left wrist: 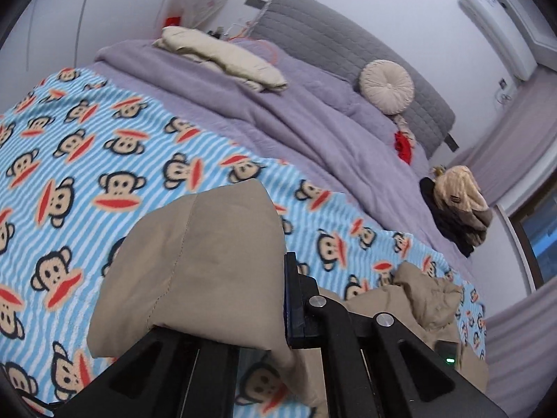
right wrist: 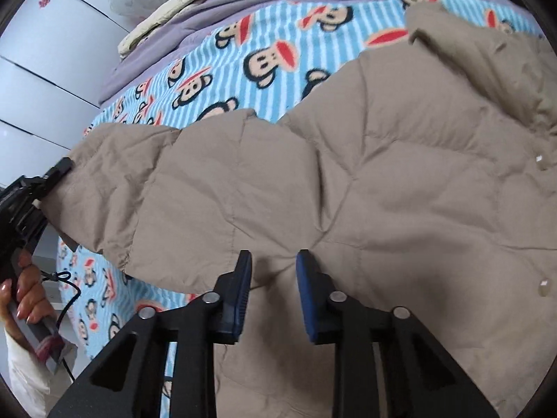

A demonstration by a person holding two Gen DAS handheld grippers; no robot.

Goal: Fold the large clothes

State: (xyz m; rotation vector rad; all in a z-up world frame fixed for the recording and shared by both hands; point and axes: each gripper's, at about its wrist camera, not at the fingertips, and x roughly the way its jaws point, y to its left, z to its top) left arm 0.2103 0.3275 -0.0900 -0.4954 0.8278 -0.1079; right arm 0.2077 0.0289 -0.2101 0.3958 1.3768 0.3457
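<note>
A beige quilted puffer jacket (right wrist: 383,174) lies spread on the bed, with one sleeve (right wrist: 156,181) stretched out to the left. My left gripper (right wrist: 61,170) is shut on the end of that sleeve and holds it off the bed. In the left wrist view the sleeve (left wrist: 202,254) drapes over the left gripper (left wrist: 282,278) and hides one finger. My right gripper (right wrist: 274,268) points down onto the jacket's body near its lower edge. Its blue pads stand a little apart, pinching a puffy fold of the fabric.
A blue striped monkey blanket (left wrist: 104,139) covers the near half of the bed, over a lilac duvet (left wrist: 278,104). A folded cream garment (left wrist: 222,59), a round cushion (left wrist: 386,85) and a heap of clothes (left wrist: 456,209) lie further back. A person's hand (right wrist: 31,292) grips the left handle.
</note>
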